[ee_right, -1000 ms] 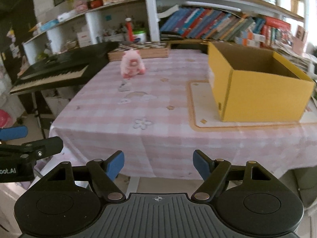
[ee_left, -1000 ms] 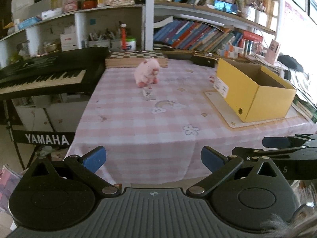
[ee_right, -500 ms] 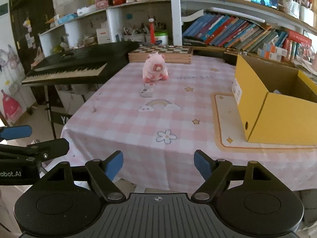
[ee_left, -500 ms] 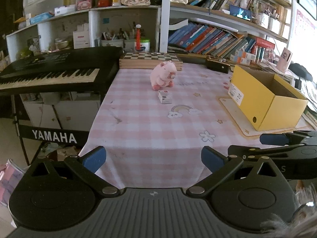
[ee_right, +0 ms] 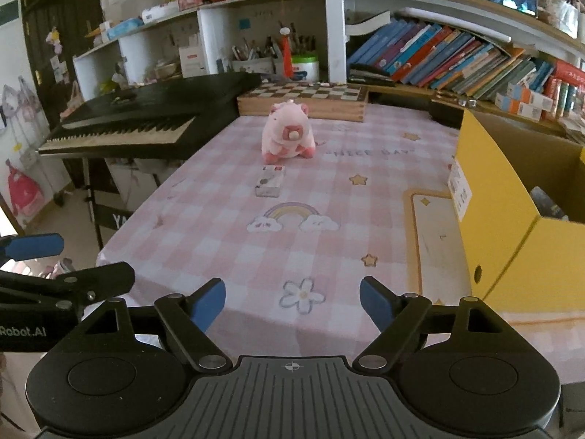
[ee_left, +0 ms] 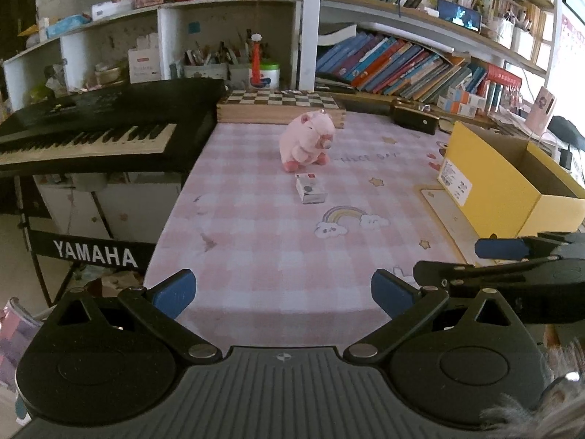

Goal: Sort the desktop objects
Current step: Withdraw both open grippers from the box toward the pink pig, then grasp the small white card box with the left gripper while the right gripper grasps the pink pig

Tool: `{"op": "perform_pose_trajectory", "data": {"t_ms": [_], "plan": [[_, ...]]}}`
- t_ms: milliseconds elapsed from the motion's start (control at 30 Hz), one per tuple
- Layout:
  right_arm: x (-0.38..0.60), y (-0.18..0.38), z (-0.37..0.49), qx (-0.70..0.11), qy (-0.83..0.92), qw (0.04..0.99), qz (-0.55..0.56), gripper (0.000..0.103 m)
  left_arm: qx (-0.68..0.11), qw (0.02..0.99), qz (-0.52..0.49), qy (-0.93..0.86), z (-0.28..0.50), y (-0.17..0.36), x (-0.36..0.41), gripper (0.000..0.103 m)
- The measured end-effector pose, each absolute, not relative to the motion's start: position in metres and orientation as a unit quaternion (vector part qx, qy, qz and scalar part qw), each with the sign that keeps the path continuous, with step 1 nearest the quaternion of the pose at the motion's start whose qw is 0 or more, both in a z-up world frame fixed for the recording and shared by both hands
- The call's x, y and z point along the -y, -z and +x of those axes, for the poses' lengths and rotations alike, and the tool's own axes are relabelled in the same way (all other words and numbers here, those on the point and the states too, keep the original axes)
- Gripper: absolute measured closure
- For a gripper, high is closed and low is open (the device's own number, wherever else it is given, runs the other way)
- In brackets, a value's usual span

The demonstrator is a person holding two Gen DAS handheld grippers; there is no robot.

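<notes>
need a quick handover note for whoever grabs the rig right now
Left gripper: open, empty, at the table's near edge.
Right gripper: open, empty, beside it.
Pink plush sits mid-table in front of the chessboard; small box lies just in front of the plush.
Yellow box stands open on the right, with something dark inside.
Left: plush and small box, neither touched yet.
</notes>
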State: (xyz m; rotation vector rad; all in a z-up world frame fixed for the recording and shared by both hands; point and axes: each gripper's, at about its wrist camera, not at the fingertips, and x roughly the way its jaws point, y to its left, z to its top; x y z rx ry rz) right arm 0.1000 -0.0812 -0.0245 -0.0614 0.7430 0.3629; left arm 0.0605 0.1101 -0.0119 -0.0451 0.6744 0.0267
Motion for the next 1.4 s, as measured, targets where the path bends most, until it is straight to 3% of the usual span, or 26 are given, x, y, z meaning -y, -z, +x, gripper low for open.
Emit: {"op": "perform_pose_trajectory", "data": {"t_ms": [600, 867, 1167, 1300, 1400], "plan": [[0.09, 0.02, 0.199, -0.364, -0.184, 0.913, -0.018, 0.019, -0.353, 0.935, -0.011, 0.001, 0.15, 0.018, -0.093, 0.0], [0.088, 0.021, 0.232, -0.365, -0.192, 0.911, -0.013, 0.018, -0.364, 0.931, -0.014, 0.001, 0.183, 0.025, -0.093, 0.006], [0.078, 0.015, 0.268, -0.354, -0.211, 0.911, -0.015, 0.015, -0.372, 0.928, -0.005, 0.01, 0.233, 0.043, -0.087, 0.029], [0.074, 0.014, 0.285, -0.351, -0.213, 0.912, -0.016, 0.015, -0.38, 0.925, 0.003, 0.02, 0.258, 0.055, -0.081, 0.044], [0.072, 0.014, 0.297, -0.35, -0.214, 0.912, -0.018, 0.015, -0.388, 0.921, 0.006, 0.02, 0.276, 0.065, -0.076, 0.048]]}}
